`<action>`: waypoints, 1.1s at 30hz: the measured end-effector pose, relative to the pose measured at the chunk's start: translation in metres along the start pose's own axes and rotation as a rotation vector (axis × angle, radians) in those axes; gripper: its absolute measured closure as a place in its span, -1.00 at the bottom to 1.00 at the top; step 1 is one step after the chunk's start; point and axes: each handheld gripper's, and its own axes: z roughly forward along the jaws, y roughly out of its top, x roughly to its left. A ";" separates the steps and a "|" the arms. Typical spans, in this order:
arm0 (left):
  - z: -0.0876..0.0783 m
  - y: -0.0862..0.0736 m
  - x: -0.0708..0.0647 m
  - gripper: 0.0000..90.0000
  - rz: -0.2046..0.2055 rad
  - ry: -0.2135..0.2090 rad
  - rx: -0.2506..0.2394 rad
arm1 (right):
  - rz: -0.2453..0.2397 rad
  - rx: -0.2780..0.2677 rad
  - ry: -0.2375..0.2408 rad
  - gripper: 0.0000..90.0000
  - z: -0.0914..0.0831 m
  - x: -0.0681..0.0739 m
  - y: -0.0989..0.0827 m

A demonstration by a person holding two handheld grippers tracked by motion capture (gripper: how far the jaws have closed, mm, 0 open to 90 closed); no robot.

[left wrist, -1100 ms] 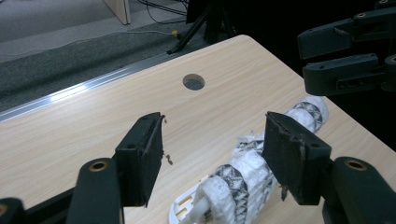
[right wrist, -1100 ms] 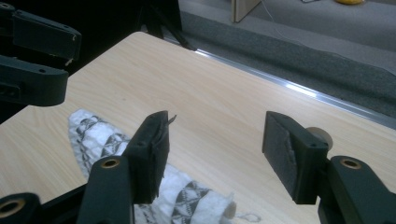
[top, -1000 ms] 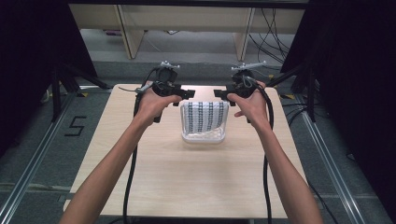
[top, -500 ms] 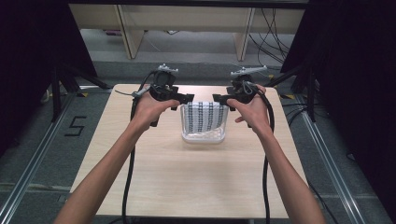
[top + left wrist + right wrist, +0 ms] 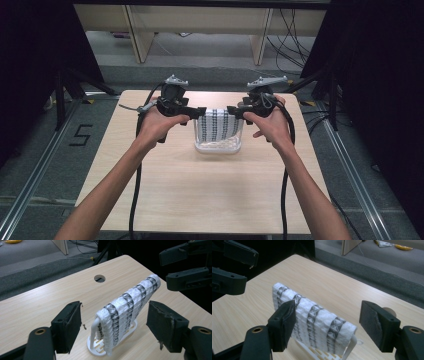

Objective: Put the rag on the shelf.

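Both hands have drawn slightly outward from the towel [image 5: 218, 125] since a second ago, and both sets of jaws have just been opening, now standing released with nothing pressed between their pads. I see my left gripper [image 5: 198, 113] just beside the towel's left end and my right gripper [image 5: 234, 111] just beside its right end, facing each other. The white towel with dark patterned stripes hangs folded over a white rack [image 5: 96, 345] standing near the middle of the wooden table [image 5: 200, 190].
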 end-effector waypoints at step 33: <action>-0.020 -0.043 -0.022 -0.43 0.026 -0.095 -0.028 | -0.024 0.003 0.046 -0.39 -0.013 0.013 -0.047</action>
